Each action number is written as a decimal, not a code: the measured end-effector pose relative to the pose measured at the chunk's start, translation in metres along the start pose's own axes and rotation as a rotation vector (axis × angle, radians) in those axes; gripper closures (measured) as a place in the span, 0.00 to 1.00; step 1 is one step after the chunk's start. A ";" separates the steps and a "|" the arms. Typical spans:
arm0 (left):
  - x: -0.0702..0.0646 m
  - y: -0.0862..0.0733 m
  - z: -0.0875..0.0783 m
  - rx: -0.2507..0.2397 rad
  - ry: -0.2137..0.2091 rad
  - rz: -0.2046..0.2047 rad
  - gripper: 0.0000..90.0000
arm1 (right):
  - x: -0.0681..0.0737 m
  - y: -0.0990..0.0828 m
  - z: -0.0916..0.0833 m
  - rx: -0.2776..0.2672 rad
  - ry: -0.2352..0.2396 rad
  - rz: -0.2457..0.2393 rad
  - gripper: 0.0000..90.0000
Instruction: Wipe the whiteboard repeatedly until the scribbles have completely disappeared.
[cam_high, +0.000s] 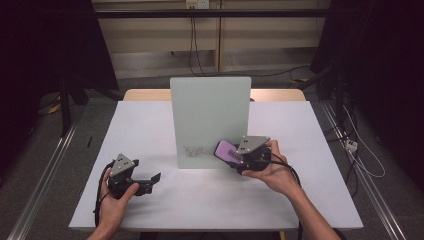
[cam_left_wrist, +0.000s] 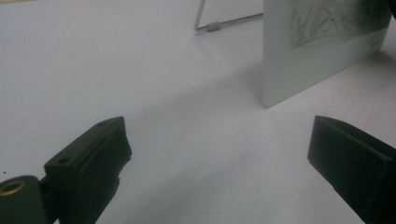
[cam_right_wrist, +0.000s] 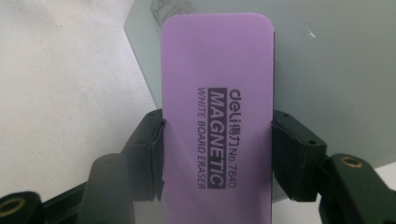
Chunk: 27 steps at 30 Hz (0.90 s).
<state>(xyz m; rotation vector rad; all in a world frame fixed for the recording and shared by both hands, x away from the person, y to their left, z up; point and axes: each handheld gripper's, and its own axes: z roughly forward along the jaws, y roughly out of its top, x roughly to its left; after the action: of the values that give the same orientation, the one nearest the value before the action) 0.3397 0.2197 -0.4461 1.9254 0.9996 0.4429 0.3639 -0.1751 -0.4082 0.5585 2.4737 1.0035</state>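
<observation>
A small whiteboard (cam_high: 210, 120) stands upright on the white table (cam_high: 150, 130), with grey scribbles (cam_high: 197, 151) low on its face. My right gripper (cam_high: 239, 159) is shut on a purple magnetic whiteboard eraser (cam_high: 228, 151), held at the board's lower right, close to the scribbles. In the right gripper view the eraser (cam_right_wrist: 217, 116) sits clamped between both jaws with the board (cam_right_wrist: 327, 70) right behind it. My left gripper (cam_high: 152, 179) rests open near the table's front left, held by a hand. The left gripper view shows its jaws wide apart, the board's corner (cam_left_wrist: 322, 51) and scribbles (cam_left_wrist: 327, 21) ahead.
A wire stand (cam_left_wrist: 219, 23) props the board from behind. Dark curtains flank the table, and cables (cam_high: 350, 145) lie on the floor at the right. A wooden edge (cam_high: 145, 94) runs along the table's far side.
</observation>
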 end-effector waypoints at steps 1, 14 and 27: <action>0.000 0.000 0.000 0.001 0.000 0.001 0.06 | 0.000 0.000 0.000 0.000 0.000 0.000 0.47; 0.000 0.000 0.000 0.002 -0.001 0.003 0.06 | 0.009 -0.001 0.012 0.015 0.022 -0.003 0.47; 0.001 0.000 -0.001 -0.009 -0.002 -0.003 0.06 | 0.011 0.001 0.015 0.022 0.027 -0.011 0.47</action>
<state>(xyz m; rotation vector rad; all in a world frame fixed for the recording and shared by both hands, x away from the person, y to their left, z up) 0.3398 0.2206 -0.4458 1.9163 0.9974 0.4429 0.3623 -0.1607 -0.4196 0.5415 2.5114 0.9872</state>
